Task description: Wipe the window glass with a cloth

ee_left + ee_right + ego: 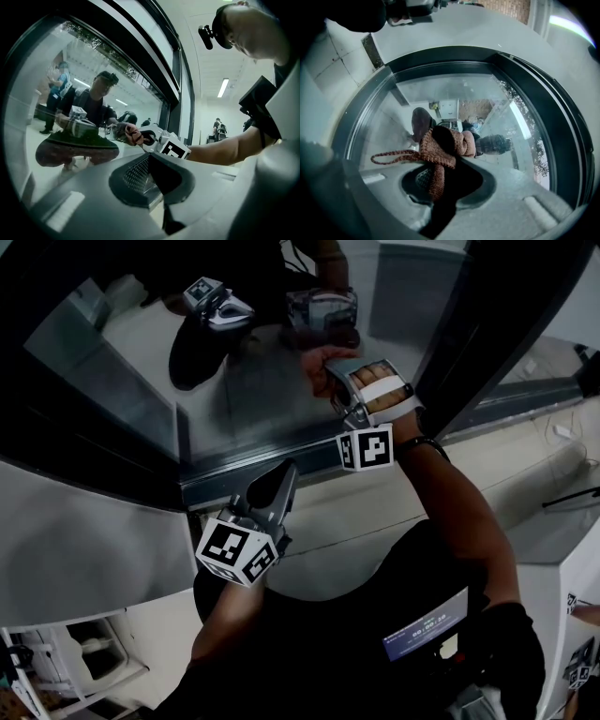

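The window glass fills the upper head view inside a dark frame. My right gripper is shut on a brown knitted cloth and holds it up against the pane. In the right gripper view the cloth bunches over the jaws of my right gripper, a loose loop trailing left, with the glass just beyond. My left gripper is lower, pointing at the bottom frame rail, shut and empty. The left gripper view shows its jaws closed together, with the right gripper and cloth ahead.
A dark upright frame post stands right of the pane, and a metal bottom rail runs below it. A grey panel lies under the window at left. Both grippers are mirrored in the glass. People stand far down the hall.
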The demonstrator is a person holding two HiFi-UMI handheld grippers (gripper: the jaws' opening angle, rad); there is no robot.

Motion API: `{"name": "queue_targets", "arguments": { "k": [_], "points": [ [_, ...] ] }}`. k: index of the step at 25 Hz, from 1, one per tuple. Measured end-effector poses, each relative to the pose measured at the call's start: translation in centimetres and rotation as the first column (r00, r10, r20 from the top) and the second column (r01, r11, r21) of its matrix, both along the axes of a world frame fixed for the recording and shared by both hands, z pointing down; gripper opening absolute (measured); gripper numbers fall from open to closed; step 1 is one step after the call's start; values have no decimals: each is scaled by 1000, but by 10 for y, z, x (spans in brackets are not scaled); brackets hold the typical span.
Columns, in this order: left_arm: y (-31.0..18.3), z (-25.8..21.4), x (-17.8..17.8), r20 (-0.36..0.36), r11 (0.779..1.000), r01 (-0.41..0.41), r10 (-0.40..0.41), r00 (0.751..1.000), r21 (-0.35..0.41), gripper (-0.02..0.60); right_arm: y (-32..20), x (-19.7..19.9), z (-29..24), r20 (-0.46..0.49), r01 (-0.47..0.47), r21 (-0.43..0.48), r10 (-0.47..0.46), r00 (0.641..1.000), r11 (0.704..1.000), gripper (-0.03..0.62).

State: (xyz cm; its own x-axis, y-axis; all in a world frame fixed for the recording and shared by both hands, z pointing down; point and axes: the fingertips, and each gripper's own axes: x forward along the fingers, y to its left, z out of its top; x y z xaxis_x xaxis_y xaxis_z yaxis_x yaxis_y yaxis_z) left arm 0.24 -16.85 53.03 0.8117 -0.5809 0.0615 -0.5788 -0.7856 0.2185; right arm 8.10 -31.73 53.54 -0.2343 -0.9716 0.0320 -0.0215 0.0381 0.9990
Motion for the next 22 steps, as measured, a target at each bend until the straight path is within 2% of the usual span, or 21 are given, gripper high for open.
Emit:
{"name": "queue_targets", "arguments": {
  "k": [6,8,11,13,17,22],
  "points": [
    [3,-4,-1,34,999,2,-4,999,40,17,4,-4,0,5,14,-44,-14,1000,999,43],
    [2,-2,-1,30,999,0,-2,1000,45,17,5,-6,3,6,20,-83,-19,1000,996,42],
    [2,2,0,33,999,-5,4,999,47,17,16,-8,-8,44,38,-119,-33,998,992,41],
    [0,4,0,38,999,-8,7,999,46,17,27,-5,-35,88,45,-84,-38,995,995,42],
    [0,6,2,44,999,-18,16,999,39,17,44,10,-105,139,30,48,-36,990,998,42],
    [-1,2,4,41,999,-19,17,999,43,17,37,41,-196,112,-41,255,13,994,966,43]
  ]
}}
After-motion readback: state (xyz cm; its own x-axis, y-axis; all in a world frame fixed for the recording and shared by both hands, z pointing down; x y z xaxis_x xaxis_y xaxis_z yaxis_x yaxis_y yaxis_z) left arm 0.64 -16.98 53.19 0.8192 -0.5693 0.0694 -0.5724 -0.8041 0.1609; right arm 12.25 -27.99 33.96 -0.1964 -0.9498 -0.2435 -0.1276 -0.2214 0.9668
